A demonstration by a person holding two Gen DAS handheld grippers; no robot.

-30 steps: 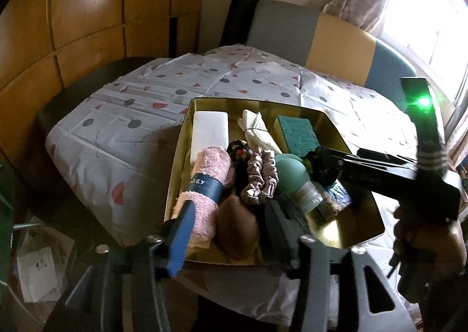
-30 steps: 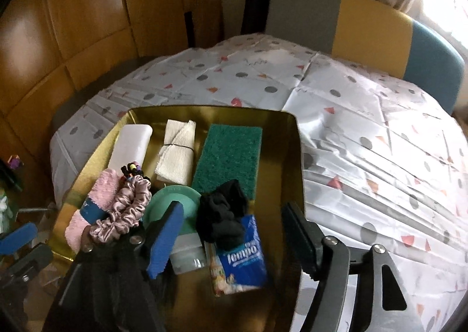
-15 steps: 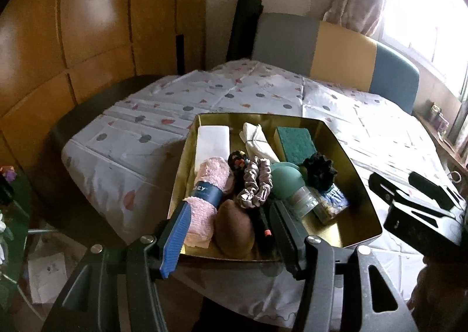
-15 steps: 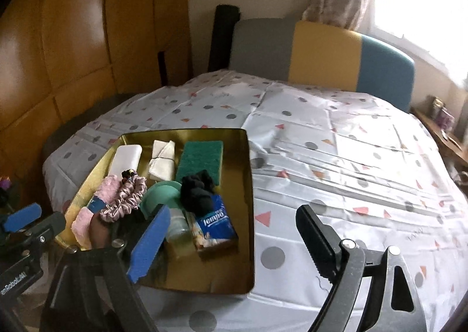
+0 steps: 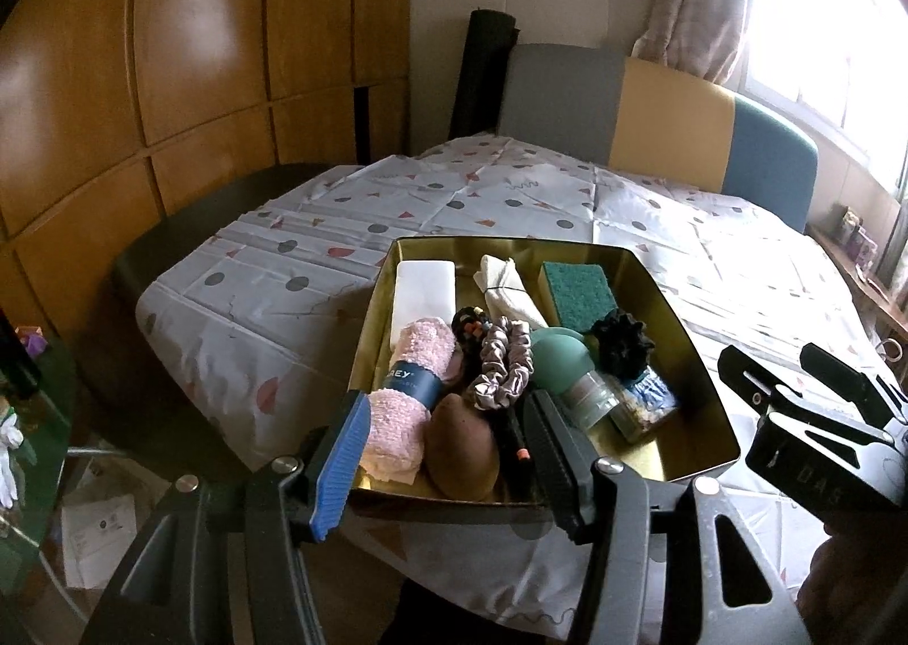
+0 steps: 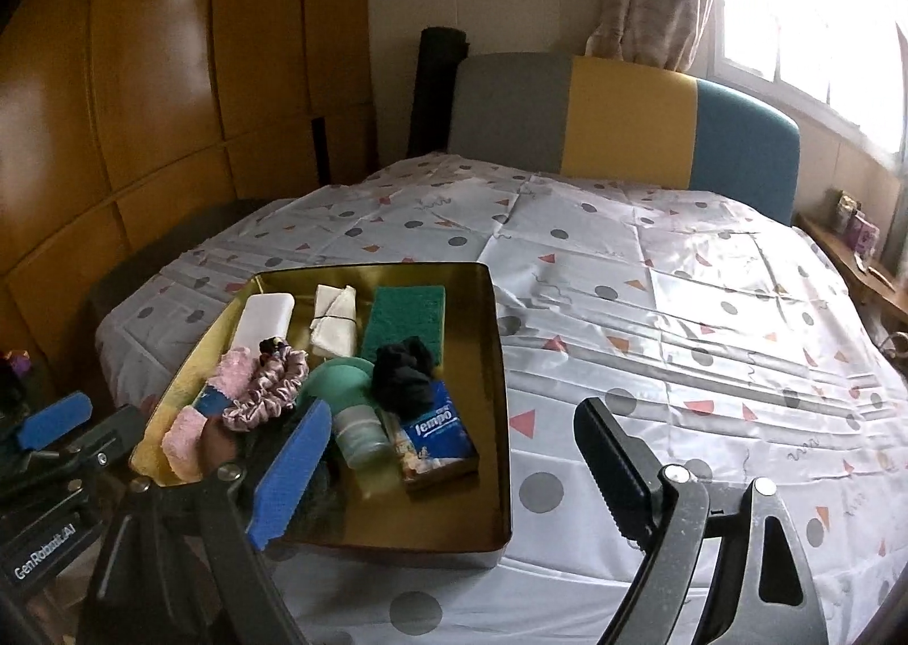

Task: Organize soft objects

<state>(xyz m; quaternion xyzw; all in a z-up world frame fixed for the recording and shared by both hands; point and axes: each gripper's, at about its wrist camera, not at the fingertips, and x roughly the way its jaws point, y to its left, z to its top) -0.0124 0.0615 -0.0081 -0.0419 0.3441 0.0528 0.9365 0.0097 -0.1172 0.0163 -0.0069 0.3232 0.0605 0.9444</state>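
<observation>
A gold tray (image 5: 701,361) holds soft items: a white block (image 5: 424,287), a cream cloth bundle (image 5: 505,287), a green sponge (image 5: 576,290), a rolled pink towel (image 5: 411,384), a satin scrunchie (image 5: 499,372), a teal puff (image 5: 559,361), a black scrunchie (image 5: 621,344) and a brown egg-shaped sponge (image 5: 459,446). A Tempo tissue pack (image 6: 437,432) lies near the tray's right wall. My left gripper (image 5: 448,455) hangs open and empty over the tray's near edge. Over the tray's near right corner, my right gripper (image 6: 451,469) stands wide open, holding nothing.
The tray sits on a table under a spotted white cloth (image 6: 652,304) that spreads to the right. A grey, yellow and blue chair back (image 6: 624,117) stands behind, wooden panels (image 5: 198,77) at the left. Papers (image 5: 96,537) lie on the floor.
My right gripper has drawn back from the tray toward the right and its jaws have widened, with the black scrunchie lying in the tray. The left gripper has backed off slightly.
</observation>
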